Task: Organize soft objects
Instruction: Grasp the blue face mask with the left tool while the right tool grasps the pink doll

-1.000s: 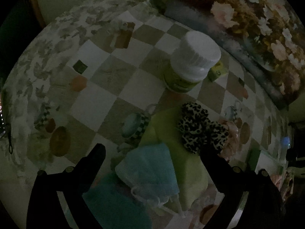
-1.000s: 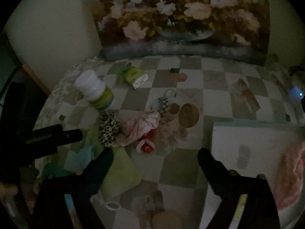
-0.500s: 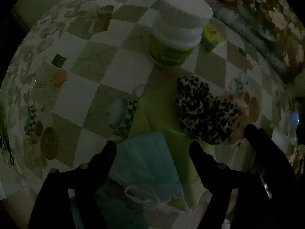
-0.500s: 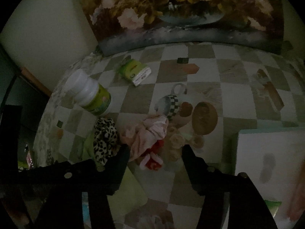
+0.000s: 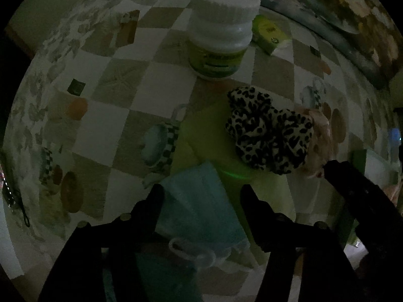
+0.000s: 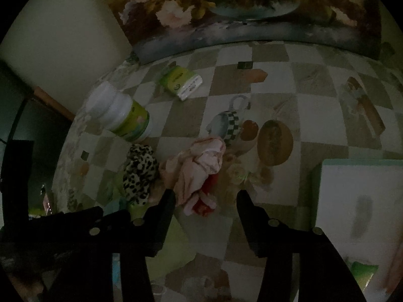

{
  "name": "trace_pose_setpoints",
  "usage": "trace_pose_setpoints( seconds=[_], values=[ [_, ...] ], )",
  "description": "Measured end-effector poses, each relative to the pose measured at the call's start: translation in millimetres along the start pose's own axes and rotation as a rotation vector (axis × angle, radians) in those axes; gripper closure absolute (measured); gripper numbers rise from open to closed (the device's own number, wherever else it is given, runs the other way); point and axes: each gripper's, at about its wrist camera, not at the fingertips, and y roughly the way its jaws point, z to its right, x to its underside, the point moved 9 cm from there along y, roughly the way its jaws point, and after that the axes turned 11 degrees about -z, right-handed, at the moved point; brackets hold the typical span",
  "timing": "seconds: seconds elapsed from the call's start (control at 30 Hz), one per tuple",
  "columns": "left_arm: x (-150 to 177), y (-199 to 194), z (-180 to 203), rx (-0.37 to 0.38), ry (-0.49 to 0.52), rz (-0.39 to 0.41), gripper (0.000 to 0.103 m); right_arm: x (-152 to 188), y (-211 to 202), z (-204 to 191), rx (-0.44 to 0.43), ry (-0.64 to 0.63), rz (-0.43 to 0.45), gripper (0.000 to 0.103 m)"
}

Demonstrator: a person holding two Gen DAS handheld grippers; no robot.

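Left wrist: left tongs (image 5: 200,196) half open, jaws just been closing, straddling blue face mask (image 5: 201,209) on the counter (image 5: 90,136); contact unclear, mask's near edge hidden.

Right wrist: right tongs (image 6: 205,200) half open, closing, pink cloth (image 6: 199,168) just beyond the tips, ungripped. Dim.
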Motion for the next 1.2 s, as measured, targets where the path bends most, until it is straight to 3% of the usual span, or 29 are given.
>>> trace_pose_setpoints(
  seconds=[0.1,0.47,0.8,0.87,0.97,1.2],
  values=[
    [1.2,1.6,2.0,-0.012,0.008,-0.011,0.054,2.3,-4.8,0.4,0.003,-0.006,-0.005,0.049],
    [4.0,15.8,0.5,-0.044,0.016,-0.014,0.066,8.6,18.8,-5.5,0.057,-0.062,-0.060,0.049],
    [-3.3,20.8,3.6,-0.052,0.025,-0.014,0.077,6.4,31.0,-13.6,0.083,-0.095,-0.033,0.049],
    [-3.5,21.1,4.7,-0.050,0.028,-0.014,0.079,7.2,33.2,-14.6,0.088,-0.105,-0.033,0.060],
    [-2.4,19.3,2.5,-0.050,0.031,-0.013,0.083,6.0,33.0,-14.9,0.081,-0.097,-0.027,0.067],
    [-2.5,8.7,-3.5,-0.039,0.012,0.013,0.090,9.1,29.1,-12.2,0.084,-0.095,-0.025,0.070]
  ],
)
